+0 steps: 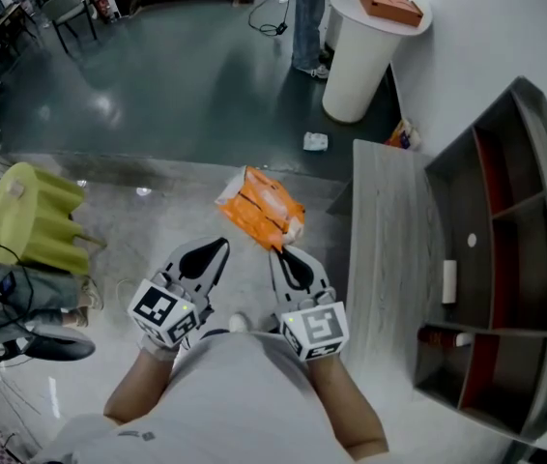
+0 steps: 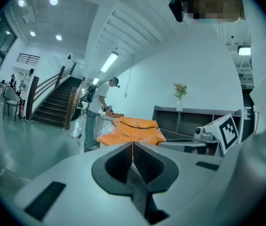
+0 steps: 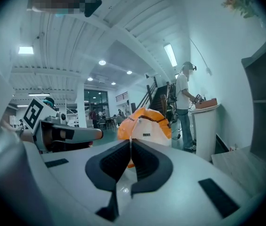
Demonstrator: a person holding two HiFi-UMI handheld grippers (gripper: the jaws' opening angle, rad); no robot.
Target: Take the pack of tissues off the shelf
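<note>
Right gripper: jaws pinched on the near edge of the crinkled orange plastic pack of tissues, which is held in the air just beyond its tips. Left gripper: jaws pressed together, nothing held, pack just ahead and to its right. Grey open shelf unit: well apart, right of the right gripper.

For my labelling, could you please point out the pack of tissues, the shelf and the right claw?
pack of tissues [image 1: 259, 206], head view, middle of the orange wrapper.
shelf [image 1: 536, 129], head view, grey outer frame.
right claw [image 1: 277, 251], head view, between its tips.
</note>
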